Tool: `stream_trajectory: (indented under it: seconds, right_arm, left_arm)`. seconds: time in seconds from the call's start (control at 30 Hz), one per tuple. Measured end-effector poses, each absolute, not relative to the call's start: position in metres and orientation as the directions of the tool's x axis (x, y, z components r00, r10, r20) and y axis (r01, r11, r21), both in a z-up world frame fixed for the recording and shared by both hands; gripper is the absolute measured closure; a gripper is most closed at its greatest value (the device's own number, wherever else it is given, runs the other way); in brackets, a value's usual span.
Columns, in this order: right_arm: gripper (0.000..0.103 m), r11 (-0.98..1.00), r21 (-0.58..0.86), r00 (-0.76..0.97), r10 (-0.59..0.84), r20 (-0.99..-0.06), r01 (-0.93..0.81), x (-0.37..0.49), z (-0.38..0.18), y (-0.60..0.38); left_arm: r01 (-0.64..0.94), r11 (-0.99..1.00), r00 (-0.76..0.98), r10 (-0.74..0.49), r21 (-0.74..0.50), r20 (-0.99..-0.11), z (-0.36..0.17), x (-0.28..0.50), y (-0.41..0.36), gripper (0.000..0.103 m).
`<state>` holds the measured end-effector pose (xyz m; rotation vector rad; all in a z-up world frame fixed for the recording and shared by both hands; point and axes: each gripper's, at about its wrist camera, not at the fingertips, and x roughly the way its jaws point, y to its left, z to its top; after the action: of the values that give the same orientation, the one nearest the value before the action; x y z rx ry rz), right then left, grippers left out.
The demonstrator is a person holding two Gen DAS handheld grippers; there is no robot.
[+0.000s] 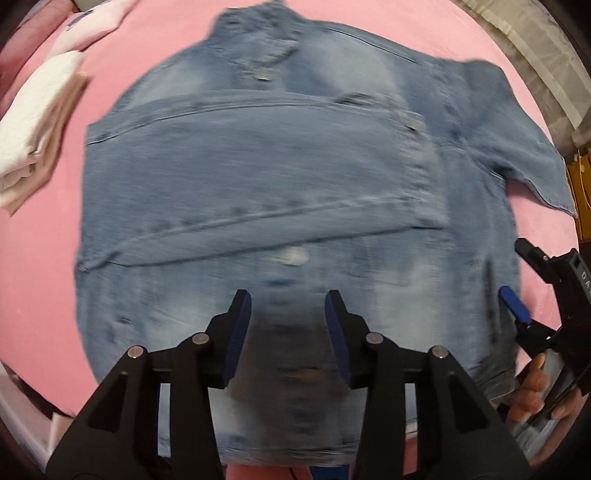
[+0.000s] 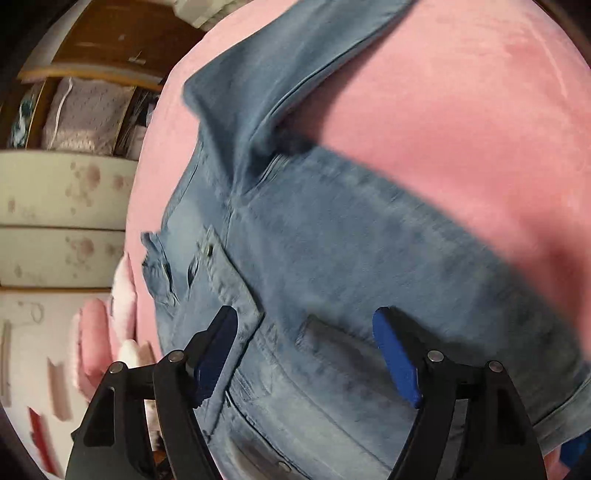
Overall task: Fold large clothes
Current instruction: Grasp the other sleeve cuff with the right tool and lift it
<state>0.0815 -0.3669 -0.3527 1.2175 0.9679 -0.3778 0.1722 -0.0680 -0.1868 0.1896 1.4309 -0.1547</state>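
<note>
A faded blue denim jacket (image 1: 258, 166) lies spread flat on the pink bed cover (image 1: 37, 258), collar at the far end. One sleeve is folded across its body, and the other sleeve (image 1: 517, 147) sticks out to the right. My left gripper (image 1: 287, 299) hovers over the jacket's near hem, open, with nothing between its blue pads. My right gripper (image 1: 513, 267), held by a hand (image 1: 532, 391), stands at the jacket's right edge. In the right wrist view the right gripper (image 2: 306, 317) is wide open above the jacket (image 2: 351, 258) near a chest pocket, and holds nothing. The outstretched sleeve (image 2: 277, 74) runs away from it.
Folded white and beige clothes (image 1: 33, 125) sit on the bed at the left, with a pale pink garment (image 1: 96, 22) behind them. Beyond the bed cover (image 2: 461, 110) stand a wooden shelf (image 2: 92, 92) and floral drawers (image 2: 55, 192). Pink cushions (image 2: 96, 332) lie nearby.
</note>
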Motion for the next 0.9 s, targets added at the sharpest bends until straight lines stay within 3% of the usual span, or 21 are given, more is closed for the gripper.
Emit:
stream_trajectory:
  seconds: [0.1, 0.63, 0.9]
  right_arm:
    - [0.026, 0.341, 0.616, 0.547, 0.284, -0.788, 0.710, 0.074, -0.354, -0.401]
    - [0.030, 0.178, 0.626, 0.617, 0.110, -0.779, 0.759, 0.032, -0.348, -0.654]
    - [0.056, 0.133, 0.646, 0.650, 0.016, -0.760, 0.752, 0.052, -0.353, -0.745]
  left_arm:
    - [0.216, 0.976, 0.113, 0.007, 0.032, -0.994, -0.189, 0.166, -0.116, 0.054]
    - [0.404, 0.913, 0.114, -0.001, 0.046, -0.993, -0.181, 0.163, -0.324, 0.050]
    - [0.422, 0.904, 0.106, 0.023, 0.066, -0.994, -0.188, 0.173, -0.357, 0.050]
